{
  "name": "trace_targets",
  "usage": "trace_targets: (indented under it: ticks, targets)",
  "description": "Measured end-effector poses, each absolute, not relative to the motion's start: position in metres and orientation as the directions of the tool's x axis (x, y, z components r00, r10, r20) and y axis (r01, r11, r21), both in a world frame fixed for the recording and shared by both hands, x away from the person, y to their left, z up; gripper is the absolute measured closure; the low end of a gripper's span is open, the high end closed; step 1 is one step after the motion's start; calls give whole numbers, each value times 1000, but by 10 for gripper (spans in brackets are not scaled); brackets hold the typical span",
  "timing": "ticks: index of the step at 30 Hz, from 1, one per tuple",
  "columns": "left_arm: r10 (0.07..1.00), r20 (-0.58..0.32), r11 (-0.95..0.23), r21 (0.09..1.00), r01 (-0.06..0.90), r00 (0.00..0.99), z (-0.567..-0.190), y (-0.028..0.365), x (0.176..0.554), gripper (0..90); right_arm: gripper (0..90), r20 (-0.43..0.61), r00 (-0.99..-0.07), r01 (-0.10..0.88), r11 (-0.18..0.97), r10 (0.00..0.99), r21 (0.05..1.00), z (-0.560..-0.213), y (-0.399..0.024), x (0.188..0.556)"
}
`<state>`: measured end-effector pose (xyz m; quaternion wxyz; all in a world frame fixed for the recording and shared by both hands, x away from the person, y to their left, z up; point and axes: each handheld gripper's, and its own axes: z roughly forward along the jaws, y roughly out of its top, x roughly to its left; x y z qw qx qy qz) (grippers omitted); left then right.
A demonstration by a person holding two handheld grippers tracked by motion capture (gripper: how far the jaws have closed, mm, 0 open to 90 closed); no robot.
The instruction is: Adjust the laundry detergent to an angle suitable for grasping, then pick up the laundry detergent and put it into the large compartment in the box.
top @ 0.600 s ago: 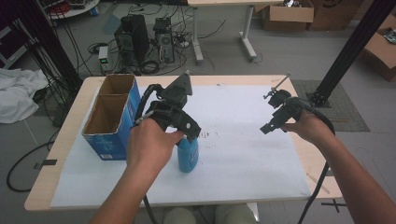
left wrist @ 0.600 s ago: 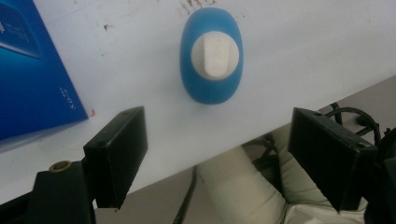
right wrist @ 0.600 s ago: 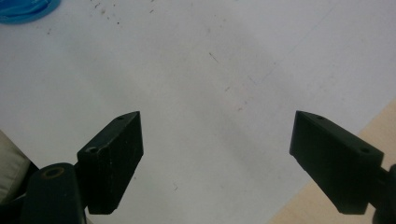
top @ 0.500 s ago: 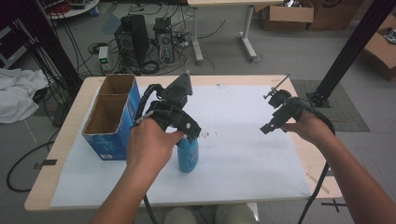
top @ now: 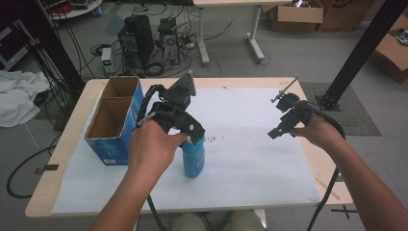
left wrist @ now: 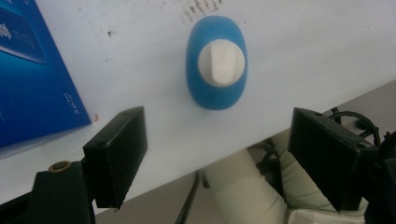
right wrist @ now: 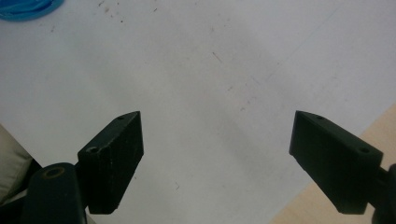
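The left tongs [top: 196, 139] point down over the blue bottle [top: 194, 158], released; the bottle stands upright just right of the blue carton [top: 113, 123]; the right tongs [top: 273, 134] hover well apart, jaws wide. White paper [top: 250, 159] covers the desk [top: 72, 127]; computers [top: 137, 41] and cables sit on the floor beyond.

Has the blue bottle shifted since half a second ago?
No. The blue bottle stands at the same spot beside the blue box in the high view.

blue bottle [top: 194, 158] top hidden behind left gripper [top: 195, 139], blue box [left wrist: 32, 70] cut off by frame edge
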<state>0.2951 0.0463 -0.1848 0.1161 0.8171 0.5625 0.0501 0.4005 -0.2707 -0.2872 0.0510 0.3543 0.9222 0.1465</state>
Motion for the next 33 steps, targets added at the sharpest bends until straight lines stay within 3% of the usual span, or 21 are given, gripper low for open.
trace_targets:
  ticks: [33]
  targets:
    - [923, -45, -360, 255, 897, 383, -184, 45, 301, 204, 173, 2, -749, 631, 713, 662, 307, -286, -269, 404]
